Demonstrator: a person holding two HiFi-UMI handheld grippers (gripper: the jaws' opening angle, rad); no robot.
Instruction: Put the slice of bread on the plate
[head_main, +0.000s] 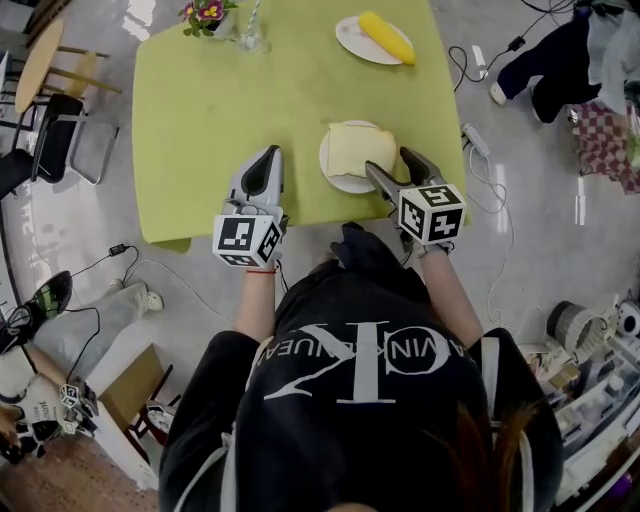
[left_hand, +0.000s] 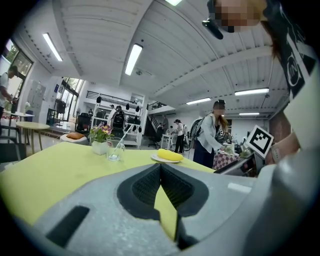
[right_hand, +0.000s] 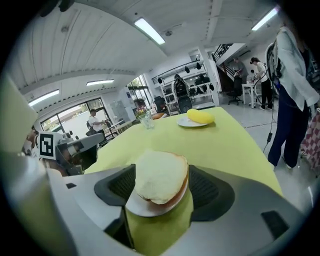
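Pale bread (right_hand: 160, 175) on plate (right_hand: 145, 207); right gripper's (head_main: 390, 165) own view shows jaws apart.

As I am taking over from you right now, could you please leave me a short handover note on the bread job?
Left tongs: shut, empty, over the green table.
Right tongs: open at the plate's right edge, gripping nothing.
Bread slice: lying on the white plate.
Done: the bread is plated.
Left: draw the open tongs clear; probably nothing more.
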